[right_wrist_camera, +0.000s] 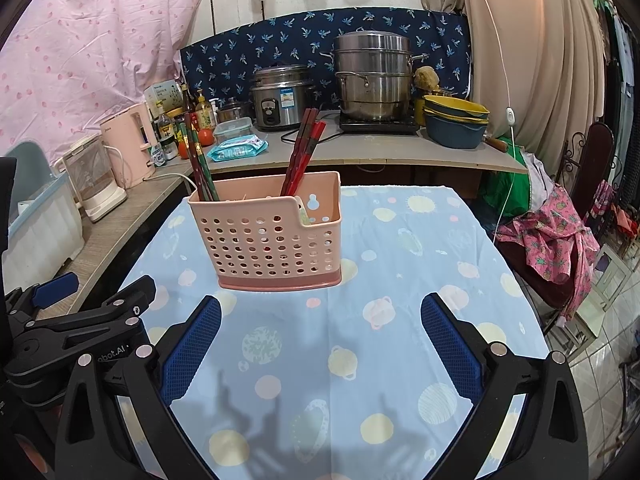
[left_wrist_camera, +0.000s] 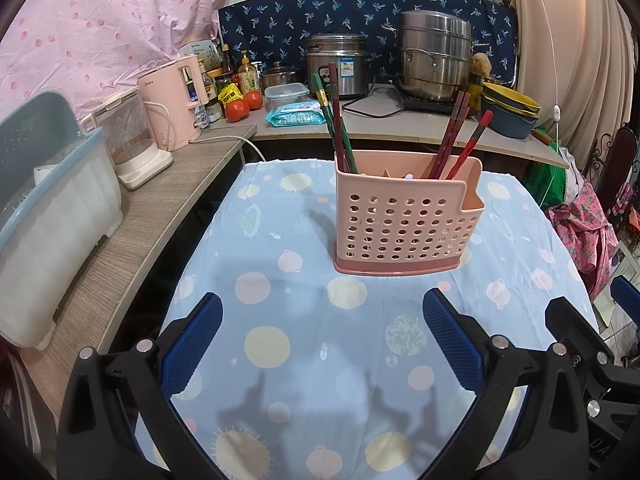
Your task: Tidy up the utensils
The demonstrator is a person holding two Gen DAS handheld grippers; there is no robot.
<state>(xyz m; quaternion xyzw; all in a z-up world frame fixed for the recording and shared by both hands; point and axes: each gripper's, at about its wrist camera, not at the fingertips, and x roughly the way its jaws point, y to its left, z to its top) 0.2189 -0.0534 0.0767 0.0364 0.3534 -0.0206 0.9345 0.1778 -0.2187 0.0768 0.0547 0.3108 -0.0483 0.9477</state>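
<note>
A counter [left_wrist_camera: 304,380] draped in a pale blue planet-print cloth is seen beneath both tools, with a cluttered kitchen worktop [right_wrist_camera: 360,152] behind. The left tool [left_wrist_camera: 322,334] and the right tool [right_wrist_camera: 320,334] are each held wide open above the cloth, with nothing gripped. Ahead of them a pink perforated utensil holder [left_wrist_camera: 404,216] is stood upright on the cloth, with red chopsticks [left_wrist_camera: 452,136] and green chopsticks [left_wrist_camera: 332,120] leaned inside it.
</note>
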